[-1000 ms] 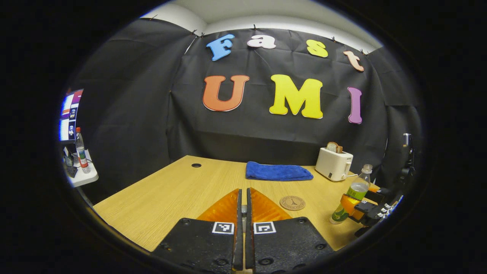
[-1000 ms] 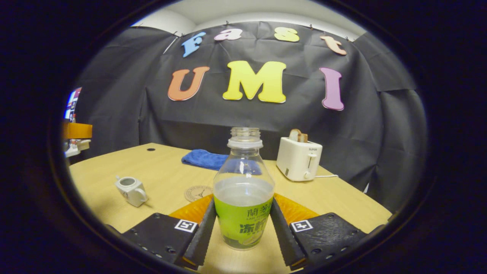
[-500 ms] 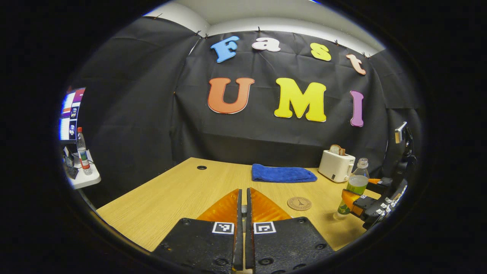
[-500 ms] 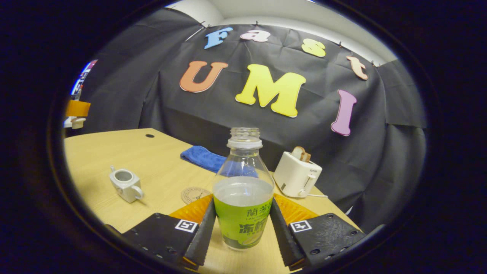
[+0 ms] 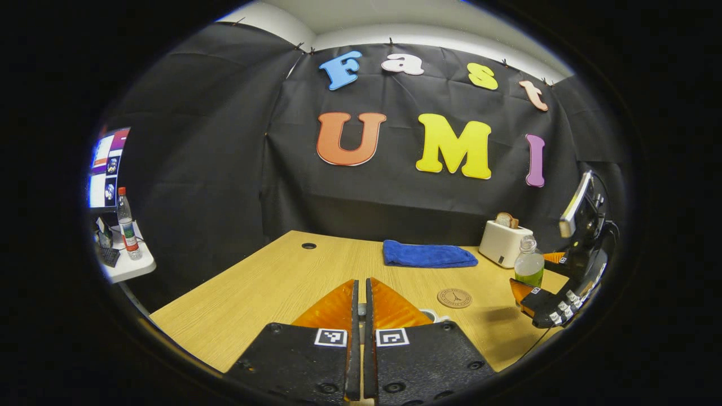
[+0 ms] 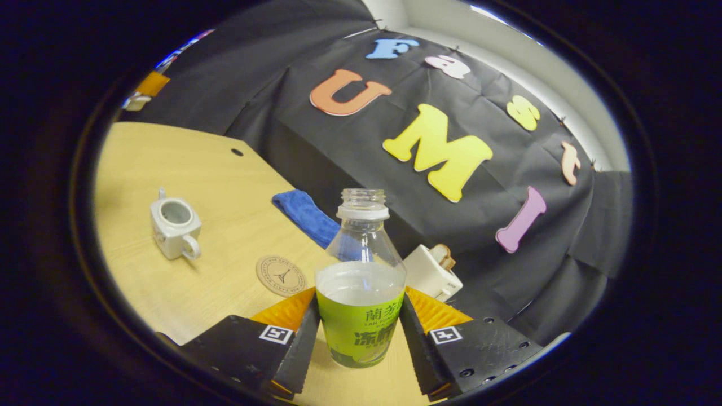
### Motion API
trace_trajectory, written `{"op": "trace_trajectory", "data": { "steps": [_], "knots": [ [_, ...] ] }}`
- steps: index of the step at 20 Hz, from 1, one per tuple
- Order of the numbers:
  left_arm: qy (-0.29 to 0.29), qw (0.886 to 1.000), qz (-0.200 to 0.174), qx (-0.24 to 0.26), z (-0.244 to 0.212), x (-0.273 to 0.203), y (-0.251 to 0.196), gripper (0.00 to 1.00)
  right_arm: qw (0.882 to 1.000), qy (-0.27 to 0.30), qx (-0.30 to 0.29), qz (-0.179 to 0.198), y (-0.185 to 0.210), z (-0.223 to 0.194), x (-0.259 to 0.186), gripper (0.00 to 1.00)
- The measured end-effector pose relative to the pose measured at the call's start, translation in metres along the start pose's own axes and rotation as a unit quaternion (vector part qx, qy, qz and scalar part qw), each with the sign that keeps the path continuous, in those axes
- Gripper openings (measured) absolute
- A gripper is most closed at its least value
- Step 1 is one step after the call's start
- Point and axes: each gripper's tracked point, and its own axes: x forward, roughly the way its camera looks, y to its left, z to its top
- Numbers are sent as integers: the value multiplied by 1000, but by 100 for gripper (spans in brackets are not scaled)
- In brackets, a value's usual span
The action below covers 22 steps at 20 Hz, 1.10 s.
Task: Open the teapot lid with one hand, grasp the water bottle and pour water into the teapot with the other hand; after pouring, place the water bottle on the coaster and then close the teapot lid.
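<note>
Clear plastic, uncapped and part-filled with water, the water bottle (image 6: 361,282) is clamped at its green label between both fingers of the right gripper (image 6: 360,344), and is held above the wooden table (image 6: 141,163). The scene is seen tilted in the right gripper view. Just beyond the fingers, the round coaster (image 6: 281,276) is seen lying flat on the table, with the white teapot (image 6: 174,221) farther off to its left, its top open and its lid off. A blue cloth (image 6: 304,211) and a white toaster (image 6: 428,272) are found at the table's far edge.

In the left gripper view, the left gripper (image 5: 362,316) is seen with its fingers drawn nearly together; whether anything is pinched between them cannot be told. A white rim is glimpsed just past its right finger.
</note>
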Motion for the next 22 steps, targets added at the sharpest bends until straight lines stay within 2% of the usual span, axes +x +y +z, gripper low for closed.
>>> {"op": "trace_trajectory", "data": {
  "steps": [3, 4, 9, 14, 17, 22],
  "knots": [
    [-1, 1000, -1, 9, 0, -1, 2, 5, 998, 5, -69, 1, 17, 2, 4, 73],
    [-1, 1000, 1, 9, 1, -1, 5, 5, 995, 2, -100, -9, 20, 6, 5, 74],
    [1, 1000, 6, 5, 0, -3, 11, 4, 974, -19, -222, -34, 37, 25, 10, 74],
    [15, 1000, 13, -14, -5, -3, 20, 5, 937, -56, -338, -69, 52, 43, 7, 74],
    [20, 1000, 16, -12, -8, -2, 27, 4, 905, -83, -406, -97, 58, 58, 4, 74],
    [29, 999, 28, -19, -14, -3, 42, 5, 881, -93, -451, -107, 66, 61, 8, 74]
  ]
}}
